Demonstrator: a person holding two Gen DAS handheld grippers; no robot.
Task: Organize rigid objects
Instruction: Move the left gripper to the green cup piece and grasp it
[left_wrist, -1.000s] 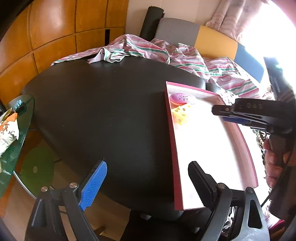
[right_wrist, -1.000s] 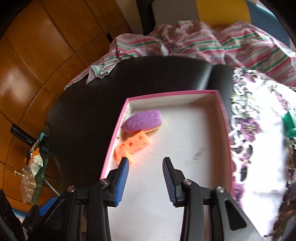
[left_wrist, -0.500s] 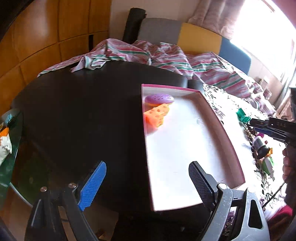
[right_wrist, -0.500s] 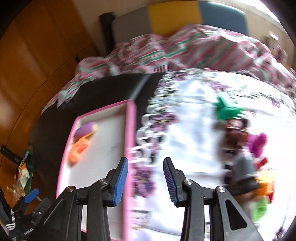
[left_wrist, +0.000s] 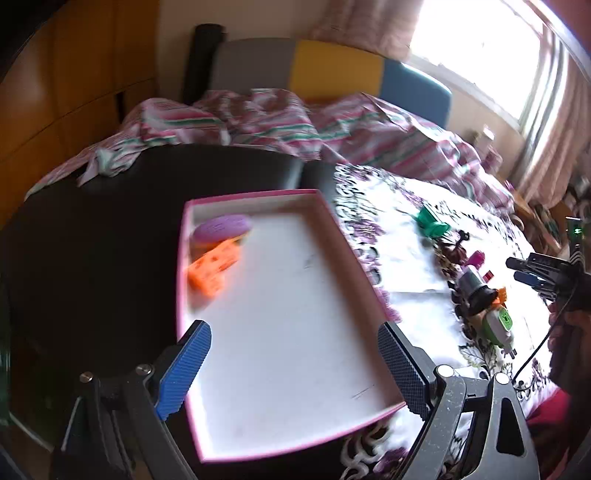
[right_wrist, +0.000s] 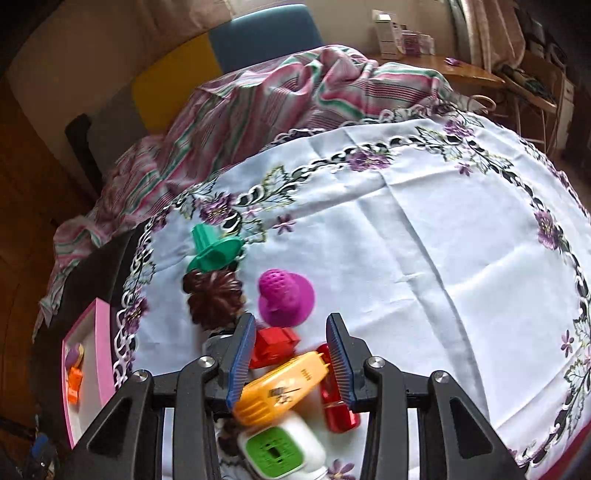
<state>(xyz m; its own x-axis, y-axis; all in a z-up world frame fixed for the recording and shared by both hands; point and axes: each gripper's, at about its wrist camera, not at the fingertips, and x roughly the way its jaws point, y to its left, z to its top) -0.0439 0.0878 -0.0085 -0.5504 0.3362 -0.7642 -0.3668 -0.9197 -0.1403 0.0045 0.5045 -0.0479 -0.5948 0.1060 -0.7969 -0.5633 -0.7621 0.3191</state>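
Observation:
A pink-rimmed white tray (left_wrist: 350, 251) lies on the dark table, holding a purple oval piece (left_wrist: 221, 228) and an orange holed block (left_wrist: 214, 267) at its far left corner. My left gripper (left_wrist: 293, 363) hangs wide open over the tray's near half, holding nothing. To the right, on the flowered cloth, lies a heap of toys. My right gripper (right_wrist: 291, 350) hovers over the heap, open, nothing gripped. Below its fingers are a red block (right_wrist: 275, 343), an orange clipper-like piece (right_wrist: 284, 384) and a red cylinder (right_wrist: 336, 406). A magenta hat shape (right_wrist: 286, 295) lies just beyond.
A green funnel shape (right_wrist: 214, 247) and a brown fluted mould (right_wrist: 214, 299) lie on the heap's far side, a white plug with a green face (right_wrist: 277, 450) on its near side. Striped fabric (right_wrist: 280, 92) bunches along the far edge. Bare white cloth (right_wrist: 461, 258) spreads to the right.
My right gripper swung right, from above the tray to above the toy heap, keeping the same gap. My left gripper drifted right, from over the dark table to over the tray.

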